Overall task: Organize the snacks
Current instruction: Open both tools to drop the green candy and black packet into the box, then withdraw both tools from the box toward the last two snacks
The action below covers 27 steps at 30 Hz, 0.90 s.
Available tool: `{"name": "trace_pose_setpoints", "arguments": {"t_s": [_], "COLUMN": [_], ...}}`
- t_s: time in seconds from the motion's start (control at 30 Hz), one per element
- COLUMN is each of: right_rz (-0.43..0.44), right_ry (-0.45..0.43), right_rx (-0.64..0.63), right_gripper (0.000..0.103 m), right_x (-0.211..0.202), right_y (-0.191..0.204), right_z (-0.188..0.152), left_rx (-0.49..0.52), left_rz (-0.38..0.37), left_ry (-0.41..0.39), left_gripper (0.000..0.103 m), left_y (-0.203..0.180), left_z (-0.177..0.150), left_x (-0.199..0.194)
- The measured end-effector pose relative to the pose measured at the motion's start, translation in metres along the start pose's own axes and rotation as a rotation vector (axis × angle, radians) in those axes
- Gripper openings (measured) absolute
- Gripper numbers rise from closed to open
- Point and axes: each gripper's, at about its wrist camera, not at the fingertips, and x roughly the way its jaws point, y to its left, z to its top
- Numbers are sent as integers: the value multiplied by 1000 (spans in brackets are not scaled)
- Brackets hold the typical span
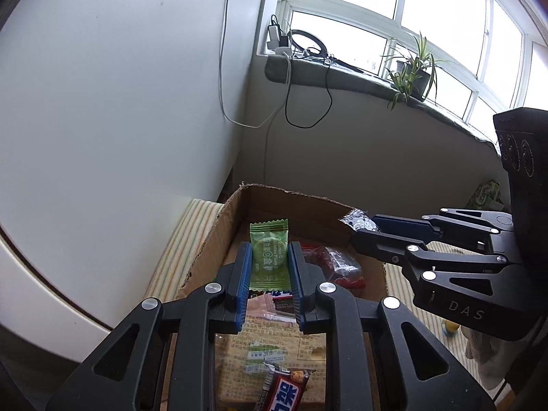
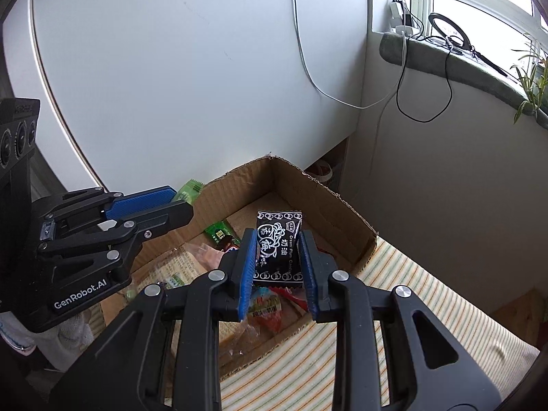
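Left claw (image 1: 269, 274) is clamped on a green plum candy (image 1: 269, 257), right claw (image 2: 279, 267) on a black cream plum candy (image 2: 278, 243) — both packets stand lengthwise over the cardboard box (image 2: 328, 202). Only the left view shows the potted plant (image 1: 412, 68).

A plain white wall (image 1: 120, 96) fills the left side, a thin white cable (image 1: 224, 51) hanging down it; to the right a white-framed, many-paned window (image 1: 394, 7) lets in bright daylight; below it runs a grey-green cushioned sill (image 1: 342, 80) carrying a white power strip with chargers (image 1: 279, 39), a black ring-shaped lamp (image 1: 306, 42), trailing black wires (image 1: 308, 109) and a potted green spider plant (image 1: 412, 68); a yellow-and-white striped cloth surface (image 2: 394, 308) lies beneath.
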Motion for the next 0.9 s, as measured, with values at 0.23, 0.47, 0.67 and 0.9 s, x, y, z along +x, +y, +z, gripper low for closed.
{"name": "trace_pose_setpoints", "arguments": {"t_s": [0.23,0.47,0.67,0.9], "right_rz": [7,12,-7,-18], "right_ry": [28,27,-2,-17], "right_rx": [3,0,0,2], "right_gripper": [26,26,49,49], "right_x": [22,21,8,-9], "right_y": [-3,-4,-5,-9], "right_z": [5,4,4,-1], "left_rx": [3,1,0,-6], "left_rz": [4,14,31,35], "left_ry": [15,22,17,4], "left_gripper": [20,21,21,21], "left_y": [4,4,2,-1], "left_z": [1,2,2,0], "left_x": [7,13,10,-1]}}
